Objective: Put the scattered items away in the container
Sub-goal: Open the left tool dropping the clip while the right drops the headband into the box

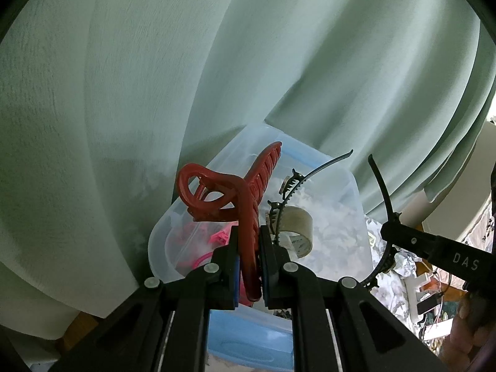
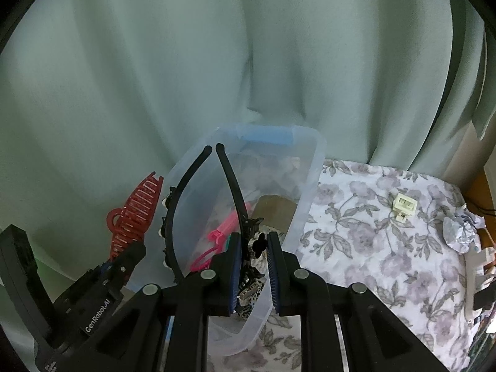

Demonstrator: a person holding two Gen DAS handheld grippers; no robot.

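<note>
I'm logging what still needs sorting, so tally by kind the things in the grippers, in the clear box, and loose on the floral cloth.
Hair accessories held: 2, red claw clip in left gripper, black headband in right gripper
Tape rolls in the clear box: 1
Pink plastic items in box: about 2
Cream clips on the floral cloth: 1
Crumpled foil on cloth: 1
Total: about 7

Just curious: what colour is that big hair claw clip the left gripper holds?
Red; the hair claw clip shows best in the left wrist view.
</note>
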